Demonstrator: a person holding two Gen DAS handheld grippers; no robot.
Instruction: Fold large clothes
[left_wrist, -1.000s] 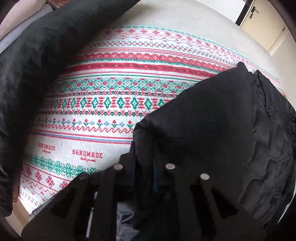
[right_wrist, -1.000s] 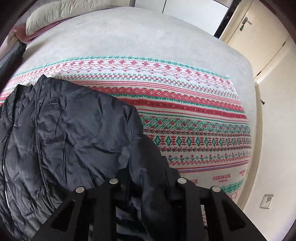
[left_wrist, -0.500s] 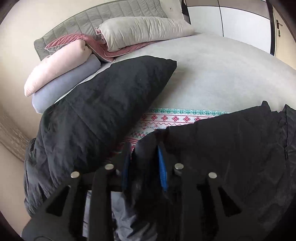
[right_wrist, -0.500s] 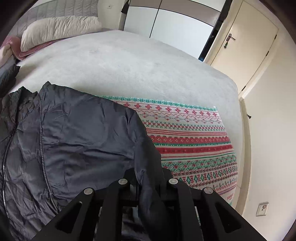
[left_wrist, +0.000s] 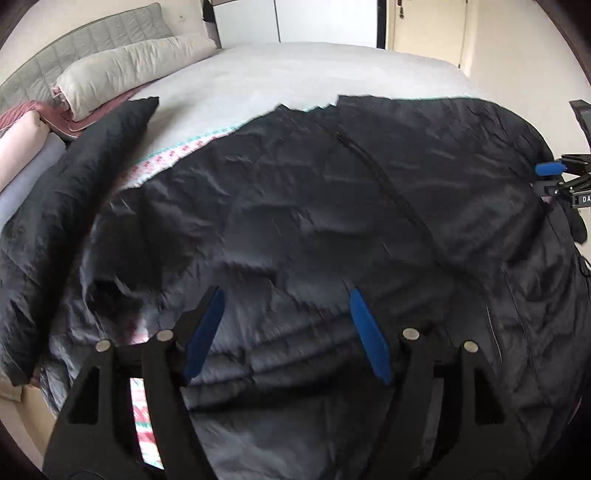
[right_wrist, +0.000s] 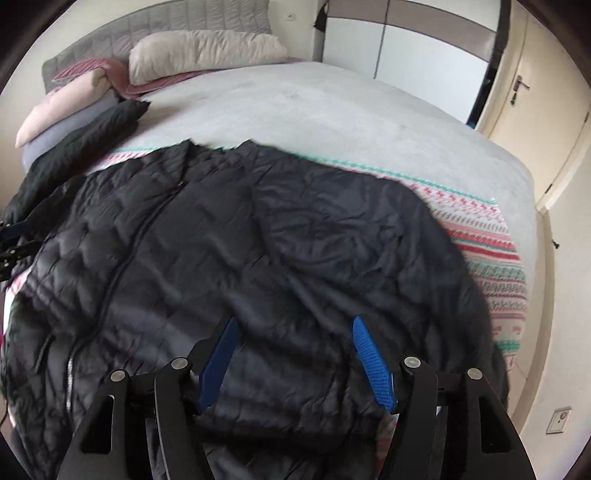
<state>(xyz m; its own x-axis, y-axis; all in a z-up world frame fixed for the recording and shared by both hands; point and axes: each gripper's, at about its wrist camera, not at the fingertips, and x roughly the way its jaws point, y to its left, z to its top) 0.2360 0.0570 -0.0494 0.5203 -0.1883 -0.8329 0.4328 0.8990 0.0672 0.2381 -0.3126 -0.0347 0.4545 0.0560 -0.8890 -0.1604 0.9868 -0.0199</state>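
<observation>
A large black quilted jacket (left_wrist: 332, 206) lies spread on the bed, zipper up the middle; it also shows in the right wrist view (right_wrist: 229, 236). My left gripper (left_wrist: 286, 295) is open and empty, its blue pads wide apart just above the jacket's near edge. My right gripper (right_wrist: 293, 323) is open and empty too, over the jacket's near right part. The right gripper's blue tip shows at the right edge of the left wrist view (left_wrist: 550, 169).
A patterned red, green and white blanket (right_wrist: 495, 258) lies under the jacket on the grey bed (right_wrist: 314, 107). A second black garment (left_wrist: 74, 184) lies at the left. Pillows (right_wrist: 203, 51) lie stacked at the headboard. A door (right_wrist: 524, 96) is at the right.
Both grippers have opened and let go of the jacket, which they carried forward over the blanket; it now lies spread flat on the bed.
</observation>
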